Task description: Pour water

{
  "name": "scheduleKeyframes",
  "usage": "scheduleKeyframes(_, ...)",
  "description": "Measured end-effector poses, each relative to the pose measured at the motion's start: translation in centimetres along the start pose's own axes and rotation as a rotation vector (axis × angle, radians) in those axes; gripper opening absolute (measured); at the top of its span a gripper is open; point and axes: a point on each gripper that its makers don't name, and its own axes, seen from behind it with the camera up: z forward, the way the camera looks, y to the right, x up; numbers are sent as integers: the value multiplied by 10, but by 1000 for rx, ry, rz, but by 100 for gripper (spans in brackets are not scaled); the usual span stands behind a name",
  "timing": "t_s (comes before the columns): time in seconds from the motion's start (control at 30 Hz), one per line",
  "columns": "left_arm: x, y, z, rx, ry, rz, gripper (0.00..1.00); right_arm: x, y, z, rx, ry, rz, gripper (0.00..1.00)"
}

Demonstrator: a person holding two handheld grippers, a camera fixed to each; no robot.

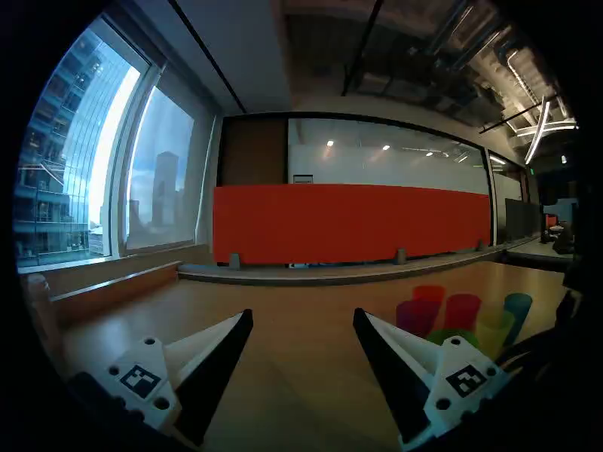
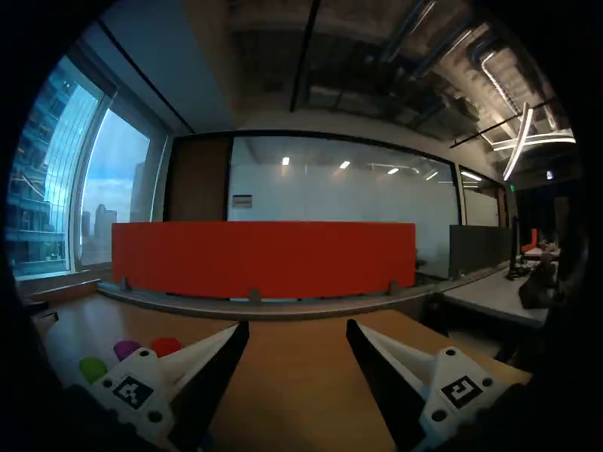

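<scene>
Left gripper (image 1: 301, 313) and right gripper (image 2: 296, 324), jaws spread wide over the wooden table (image 1: 301, 384), each holding nothing. Coloured cups (image 1: 460, 316) stand clustered on the table, beyond the left gripper's right finger.

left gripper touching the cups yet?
Cannot tell. Left gripper view: the left gripper is open, one finger overlapping the cups, hiding any gap.

A red divider panel (image 1: 350, 224) stands along the far edge of the wooden surface (image 1: 301, 377), at twelve o'clock. Tall windows (image 1: 113, 181) lie at nine o'clock. A strip light (image 1: 539, 132) hangs at two o'clock.
</scene>
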Motion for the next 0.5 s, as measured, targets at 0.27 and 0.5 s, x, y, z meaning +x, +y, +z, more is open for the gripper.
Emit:
scheduleKeyframes(0.27,-4,-4,0,9,-8,-8,99,0,-2,-1,-2,-1,0,100)
scheduleKeyframes(0.5,-9,-4,3,13,-29,-4,99,0,-6,-1,5,-1,-4,100)
